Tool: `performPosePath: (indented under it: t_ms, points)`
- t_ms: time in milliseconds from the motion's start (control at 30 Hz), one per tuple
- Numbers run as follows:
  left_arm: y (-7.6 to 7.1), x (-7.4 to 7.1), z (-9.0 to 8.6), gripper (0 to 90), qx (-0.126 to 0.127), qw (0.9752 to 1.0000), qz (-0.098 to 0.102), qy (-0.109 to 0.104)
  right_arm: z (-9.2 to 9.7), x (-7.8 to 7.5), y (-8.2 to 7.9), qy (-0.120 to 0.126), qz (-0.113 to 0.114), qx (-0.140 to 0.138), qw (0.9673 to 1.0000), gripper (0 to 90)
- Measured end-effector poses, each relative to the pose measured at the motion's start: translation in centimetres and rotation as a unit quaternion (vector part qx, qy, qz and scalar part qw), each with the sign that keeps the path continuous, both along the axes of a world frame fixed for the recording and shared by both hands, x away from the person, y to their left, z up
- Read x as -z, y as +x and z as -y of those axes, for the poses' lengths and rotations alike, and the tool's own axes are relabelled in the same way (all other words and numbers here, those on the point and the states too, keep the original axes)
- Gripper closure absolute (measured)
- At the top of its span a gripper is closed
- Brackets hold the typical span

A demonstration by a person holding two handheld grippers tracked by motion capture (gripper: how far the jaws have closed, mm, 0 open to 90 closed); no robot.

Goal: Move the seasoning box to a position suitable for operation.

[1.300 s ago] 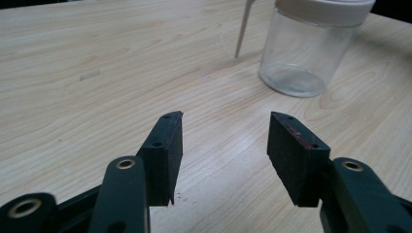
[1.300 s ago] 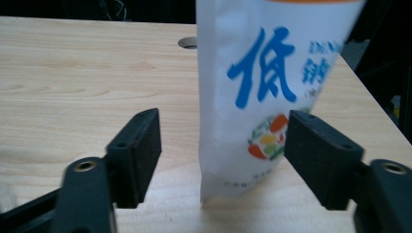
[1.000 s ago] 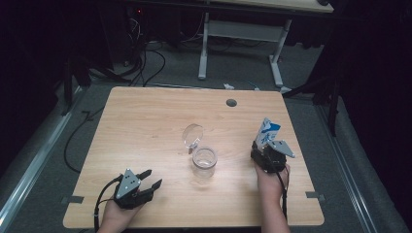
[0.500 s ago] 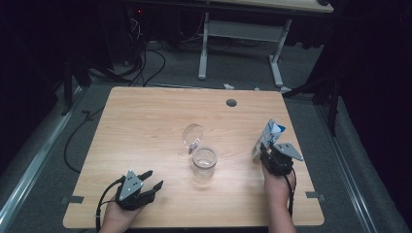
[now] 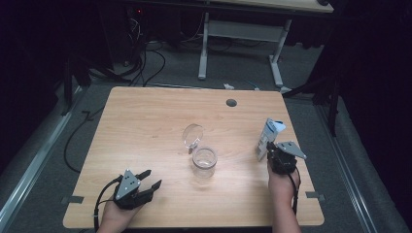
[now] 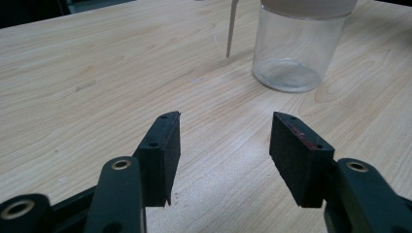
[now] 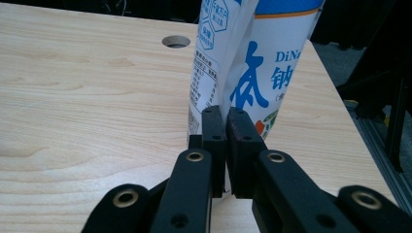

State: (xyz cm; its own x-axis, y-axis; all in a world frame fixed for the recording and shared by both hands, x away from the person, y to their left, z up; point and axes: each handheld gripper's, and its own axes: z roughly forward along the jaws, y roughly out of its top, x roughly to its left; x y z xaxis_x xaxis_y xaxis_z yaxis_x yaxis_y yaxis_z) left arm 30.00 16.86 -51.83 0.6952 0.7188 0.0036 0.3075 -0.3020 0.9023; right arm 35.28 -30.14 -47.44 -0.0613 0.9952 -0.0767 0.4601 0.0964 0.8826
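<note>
A clear glass jar (image 5: 204, 160) stands mid-table with its hinged lid (image 5: 192, 136) swung up and open. A white and blue printed bag (image 5: 270, 136) stands upright near the right edge. My right gripper (image 5: 269, 149) has just been closing and is shut on the bag's thin side edge (image 7: 272, 63), the pads (image 7: 214, 126) pinching it low down. My left gripper (image 5: 151, 178) rests open at the front left, nothing between its fingers. In the left gripper view the jar (image 6: 296, 48) stands ahead and to the right of the open left gripper (image 6: 223, 141).
The wooden table (image 5: 145, 121) has a round cable hole (image 5: 231, 103) at its back right. The bag stands close to the table's right edge. Behind the table are desk legs (image 5: 204, 48) and cables on the floor.
The right gripper's jaws went from wide open to pinched on the bag, and that hand shifted slightly right. The left gripper stayed where it was.
</note>
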Motion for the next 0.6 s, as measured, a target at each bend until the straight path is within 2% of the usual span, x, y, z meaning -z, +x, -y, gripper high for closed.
performPosePath:
  t_ms: [100,200,233,267,400,467,500,533,567,600]
  points:
    - [0.1,0.0,-0.1,45.4,-0.003,1.0000,0.000,-0.005,0.3,0.0,-0.1,0.008,0.000,0.000,1.0000,87.1]
    - [0.2,0.0,-0.2,45.4,-0.005,0.9999,-0.003,-0.008,0.2,-0.1,0.2,0.014,0.006,-0.002,0.9999,77.5]
    - [0.2,0.1,-0.2,45.4,-0.006,0.9999,-0.003,-0.009,0.2,-0.1,0.2,0.014,0.006,-0.002,0.9999,77.5]
    - [0.2,0.1,-0.2,45.4,-0.006,0.9999,-0.004,-0.008,0.0,-0.2,0.5,0.025,0.003,-0.004,0.9997,67.7]
    - [0.2,0.1,-0.3,45.4,-0.007,0.9999,-0.005,-0.008,-0.4,-0.1,1.4,0.010,-0.006,0.008,0.9999,61.9]
    - [0.2,0.1,-0.3,45.4,-0.007,0.9999,-0.005,-0.008,-0.4,-0.1,1.6,0.012,-0.003,0.015,0.9998,68.6]
    - [0.2,0.1,-0.3,45.4,-0.007,0.9999,-0.005,-0.007,-0.4,-0.1,1.6,0.012,-0.003,0.015,0.9998,68.6]
    - [0.2,0.1,-0.3,45.4,-0.007,0.9999,-0.005,-0.007,-0.3,-0.3,1.5,0.013,0.004,0.007,0.9999,82.2]
    - [0.2,0.2,-0.3,45.4,-0.007,0.9999,-0.005,-0.006,-0.3,-0.3,1.5,0.013,0.004,0.007,0.9999,82.2]
    - [0.3,0.2,-0.3,45.4,-0.006,0.9999,-0.006,-0.006,-0.2,-0.4,1.5,0.019,0.001,-0.007,0.9998,84.4]
